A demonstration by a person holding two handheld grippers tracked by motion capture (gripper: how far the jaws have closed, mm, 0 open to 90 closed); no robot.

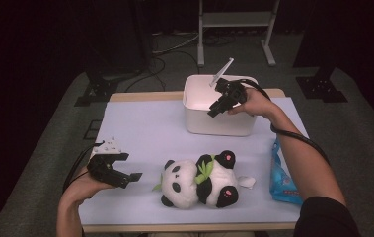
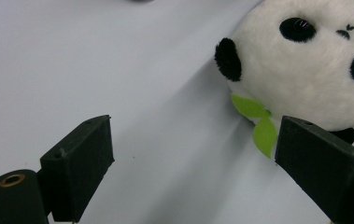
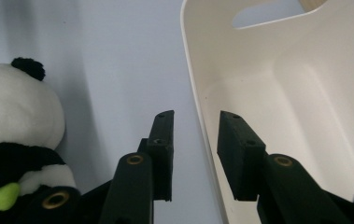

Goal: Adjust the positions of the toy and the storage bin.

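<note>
Table: panda, bin, packet

Open counter stretches between the left claw and the white bin; a plush panda blocks the front centre, a blue packet the right edge.

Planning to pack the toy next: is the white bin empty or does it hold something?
Empty as far as visible: the white bin shows bare inner walls and floor in the right gripper view.

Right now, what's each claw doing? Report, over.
Right gripper astride white bin's rim, jaws not touching. Left gripper open beside panda. Nothing blocking.
</note>
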